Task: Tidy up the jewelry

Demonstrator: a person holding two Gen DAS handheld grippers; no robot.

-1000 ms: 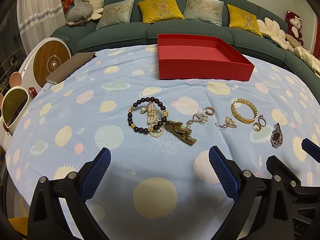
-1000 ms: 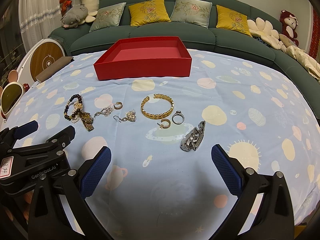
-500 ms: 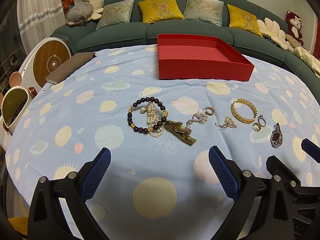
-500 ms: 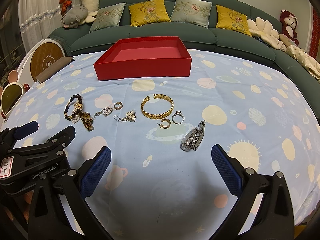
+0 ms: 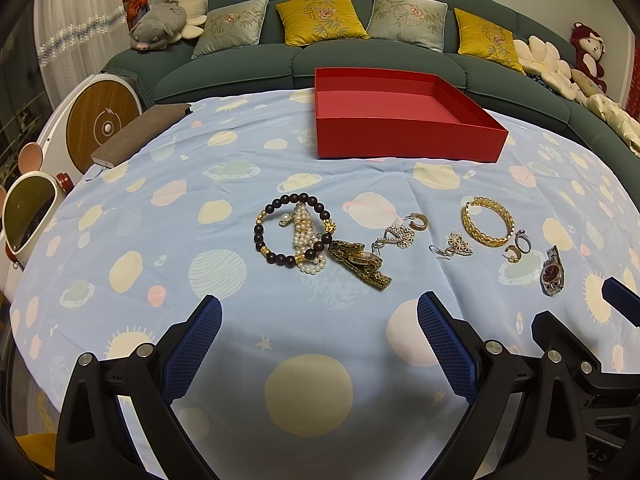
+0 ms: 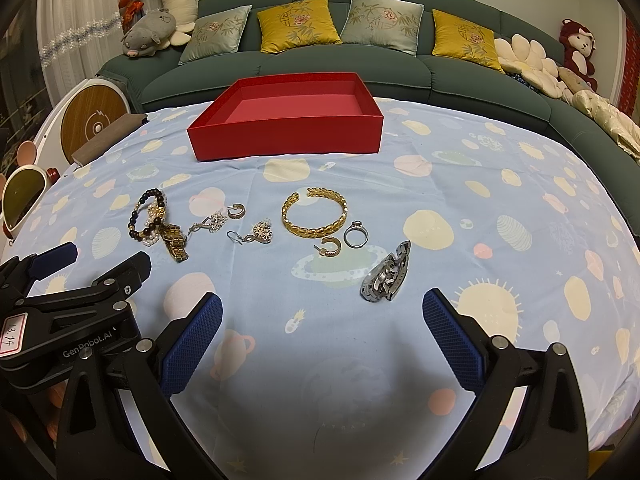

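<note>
Both jaws released, nothing gripped: we see left gripper and right gripper low in frame over the tablecloth. Jewelry lies mid-frame: bead bracelet, gold bangle, ring, silver watch. Red box upper center, empty.

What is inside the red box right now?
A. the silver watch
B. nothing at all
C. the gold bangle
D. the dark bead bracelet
B: the red box shows only its bare pink floor, while the gold bangle, silver watch and dark bead bracelet all lie on the tablecloth in front of it.
</note>
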